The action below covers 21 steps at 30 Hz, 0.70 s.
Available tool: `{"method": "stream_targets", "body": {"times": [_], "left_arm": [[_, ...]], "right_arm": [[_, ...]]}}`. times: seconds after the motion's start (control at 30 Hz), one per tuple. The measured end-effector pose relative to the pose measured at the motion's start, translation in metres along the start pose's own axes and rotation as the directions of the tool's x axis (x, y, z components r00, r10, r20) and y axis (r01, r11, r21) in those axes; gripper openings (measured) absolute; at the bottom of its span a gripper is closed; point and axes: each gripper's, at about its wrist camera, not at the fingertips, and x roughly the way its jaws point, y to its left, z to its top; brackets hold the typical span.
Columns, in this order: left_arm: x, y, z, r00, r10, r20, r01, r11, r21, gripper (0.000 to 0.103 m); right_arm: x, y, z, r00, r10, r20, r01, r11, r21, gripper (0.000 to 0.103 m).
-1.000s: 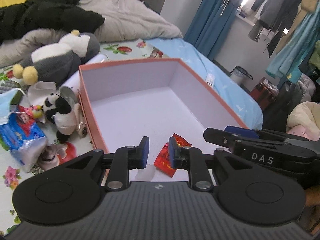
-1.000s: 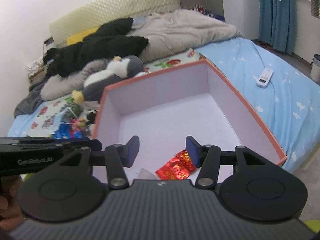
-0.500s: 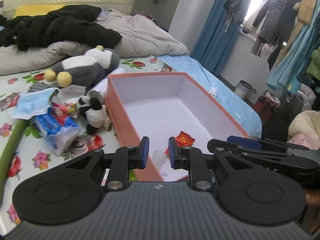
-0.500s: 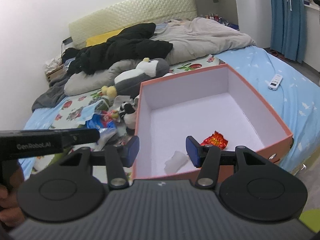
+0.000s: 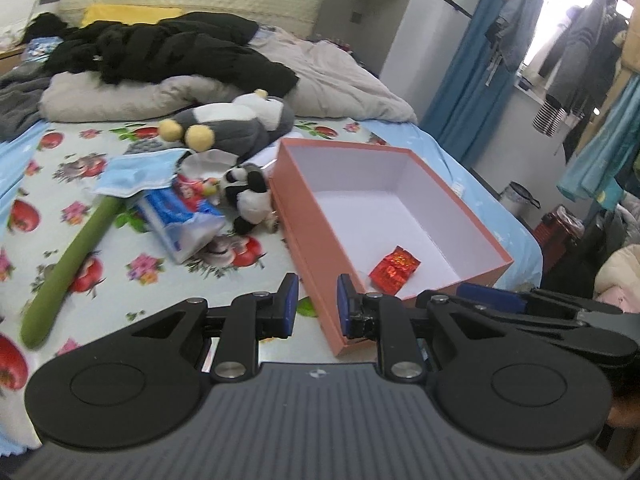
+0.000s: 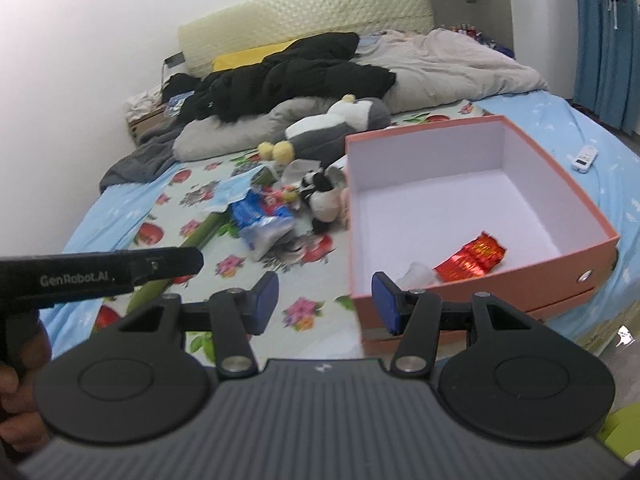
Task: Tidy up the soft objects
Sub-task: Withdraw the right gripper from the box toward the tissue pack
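Observation:
An open salmon-pink box (image 5: 312, 240) (image 6: 480, 292) sits on the bed and holds a red foil packet (image 5: 394, 268) (image 6: 470, 256) and a small white lump (image 6: 416, 274). Left of the box lie a small panda plush (image 5: 248, 196) (image 6: 322, 196), a big grey-and-white penguin plush (image 5: 232, 124) (image 6: 340, 120), a blue face mask (image 5: 136, 172), a blue tissue pack (image 5: 180, 216) and a long green plush stick (image 5: 68, 264). My left gripper (image 5: 316, 304) hovers before the box's near corner, open by a narrow gap and holding nothing. My right gripper (image 6: 325, 302) is open wider, also bare.
A black jacket (image 5: 160, 48) and a grey duvet (image 6: 448, 64) are heaped at the head of the bed. A white remote (image 6: 584, 158) lies on the blue sheet right of the box. Hanging clothes and a small bin (image 5: 520, 196) stand beyond the bed's right edge.
Both grippers have drawn back from over the box, so the whole box and the bed to its left now show. Neither jaw gap has changed.

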Motion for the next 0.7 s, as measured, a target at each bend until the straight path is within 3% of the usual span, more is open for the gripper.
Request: {"method": "stream_targets", "body": {"times": [0.3, 0.7], "left_arm": [[-0.026, 0.024, -0.019, 0.999, 0.052, 0.012, -0.051, 0.997, -0.065, 0.023], [0.002, 0.06, -0.009, 0.997, 0.073, -0.013, -0.074, 0.99, -0.118, 0.023]], "right_arm": [[0.002, 0.026, -0.014, 0.999, 0.027, -0.029, -0.028, 0.999, -0.046, 0.054], [0.039, 0.037, -0.005, 0.999, -0.008, -0.031, 0.005, 0.996, -0.093, 0.054]]}}
